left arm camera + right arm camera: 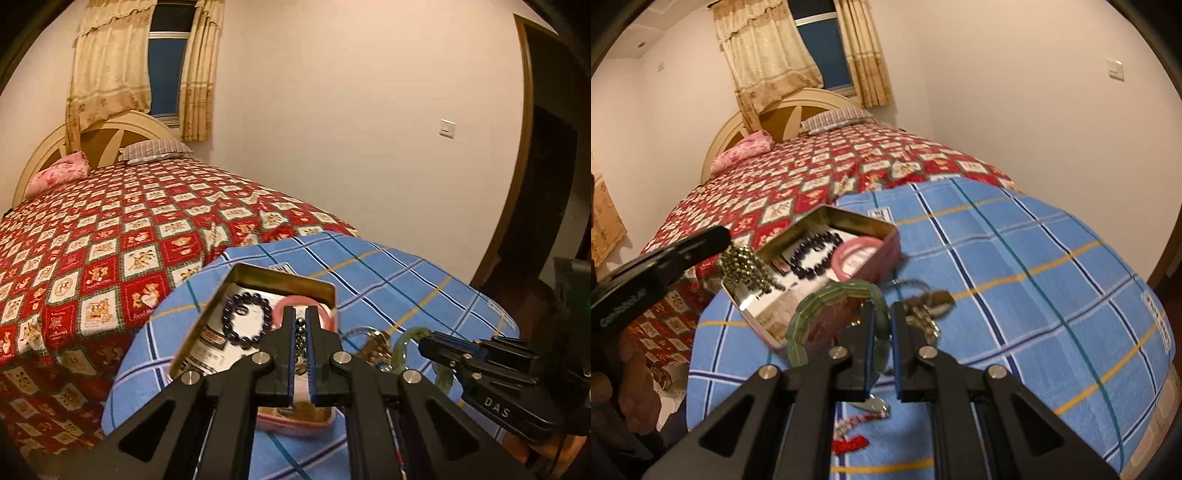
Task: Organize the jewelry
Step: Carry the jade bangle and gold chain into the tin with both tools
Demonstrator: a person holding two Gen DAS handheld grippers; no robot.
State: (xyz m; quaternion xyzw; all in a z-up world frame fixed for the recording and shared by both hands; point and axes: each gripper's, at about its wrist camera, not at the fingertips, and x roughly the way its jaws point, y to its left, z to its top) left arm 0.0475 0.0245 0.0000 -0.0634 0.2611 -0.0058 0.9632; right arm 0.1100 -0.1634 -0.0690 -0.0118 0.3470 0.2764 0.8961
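L gripper [303,332] pinches a dark bead strand [746,267] over the tin [280,275], R gripper [881,325] clamps the green bangle [827,295] beside it; next, prob. drop both inside w/o tangling.

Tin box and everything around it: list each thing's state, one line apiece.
Tin box: open, lidless, on the blue cloth.
Dark bead bracelet: lying inside the box.
Pink bangle: inside the box.
Left tongs: shut on a dark beaded strand, above the box.
Right tongs: shut on the green bracelet.
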